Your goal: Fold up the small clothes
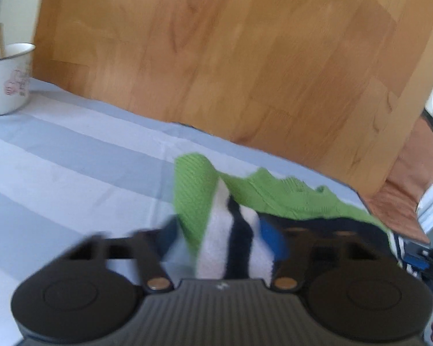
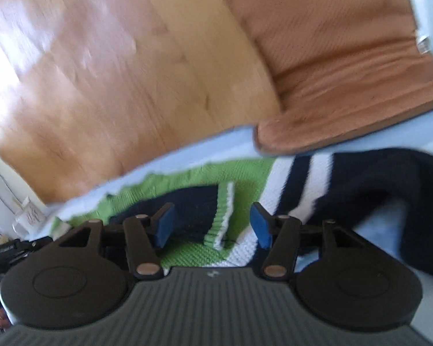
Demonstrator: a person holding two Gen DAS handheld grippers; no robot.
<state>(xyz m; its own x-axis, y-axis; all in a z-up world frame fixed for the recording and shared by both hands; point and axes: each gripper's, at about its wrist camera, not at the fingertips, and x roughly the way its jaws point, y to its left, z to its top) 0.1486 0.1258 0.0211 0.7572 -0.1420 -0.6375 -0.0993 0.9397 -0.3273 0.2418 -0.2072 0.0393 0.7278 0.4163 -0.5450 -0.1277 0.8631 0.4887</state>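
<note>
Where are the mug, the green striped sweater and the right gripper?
mug [image 1: 10,79]: left wrist view, on its white side wall.
green striped sweater [image 1: 193,190]: left wrist view, on the raised green fold.
right gripper [image 2: 212,225]: right wrist view, midway between its blue fingertips, open.

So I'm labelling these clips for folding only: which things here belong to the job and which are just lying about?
Part of the job:
- green, white and navy knitted garment
- left gripper, jaws around a bunched fold
- right gripper, jaws apart over it
- blue-and-white striped cloth underneath

Just lying about:
- white enamel mug holding a wooden stick
- orange-brown fabric mat
</note>
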